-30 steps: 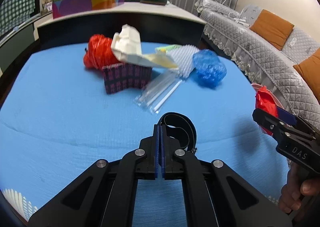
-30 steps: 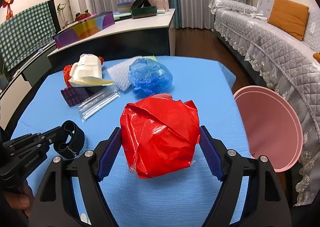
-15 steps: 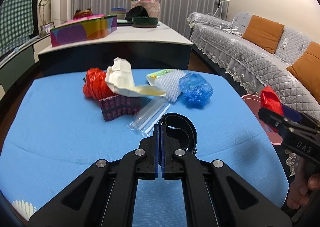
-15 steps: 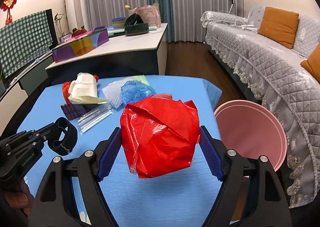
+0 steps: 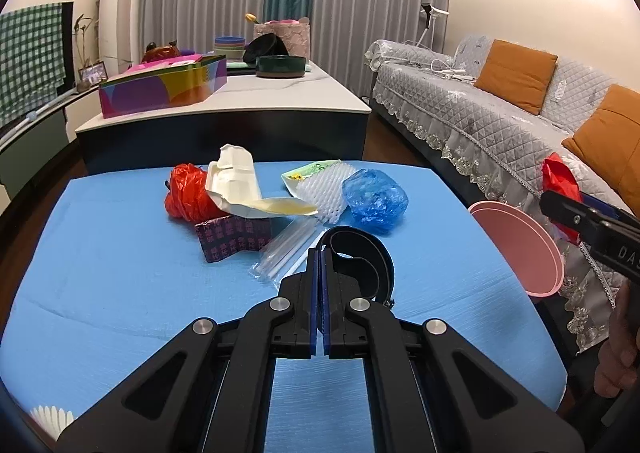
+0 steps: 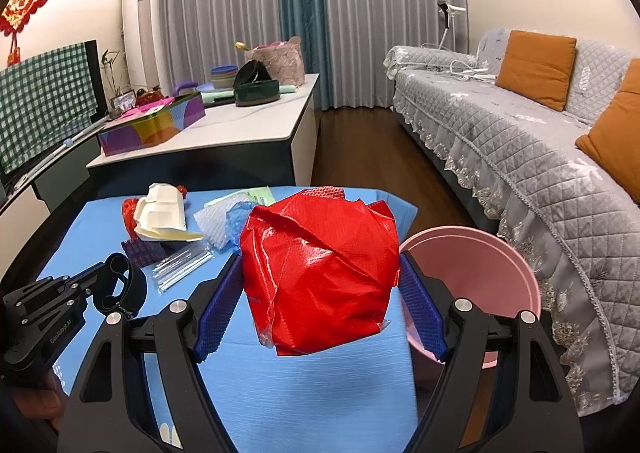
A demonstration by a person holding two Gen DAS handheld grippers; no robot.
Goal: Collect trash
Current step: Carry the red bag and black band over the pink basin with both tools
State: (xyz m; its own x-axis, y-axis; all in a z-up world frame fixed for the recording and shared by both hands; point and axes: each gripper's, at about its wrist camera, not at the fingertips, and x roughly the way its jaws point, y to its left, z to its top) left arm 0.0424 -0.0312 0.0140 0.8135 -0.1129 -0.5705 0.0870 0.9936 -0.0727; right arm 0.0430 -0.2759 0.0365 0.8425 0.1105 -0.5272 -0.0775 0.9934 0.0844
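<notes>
Risen, the red wrapper (image 6: 320, 277) sits clamped between the right jaws.

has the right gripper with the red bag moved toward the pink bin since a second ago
Yes. In the left wrist view the right gripper with the red bag now sits above the pink bin; earlier it hung over the blue table.

Grey pleated curtains (image 6: 224, 13) across far wall, teal panel (image 6: 298, 5) at centre. Cream walls. Dark wood floor (image 6: 360, 145). Sofa (image 6: 520, 149) along right under grey quilted cover, orange cushions (image 6: 536, 69). Long white-topped counter (image 5: 248, 93), dark sides. Tall white unit (image 6: 140, 29) in corner, probably standing air conditioner. Green checked cloth (image 6: 44, 101) at left. Red hanging ornament (image 6: 22, 3) on wall.
</notes>
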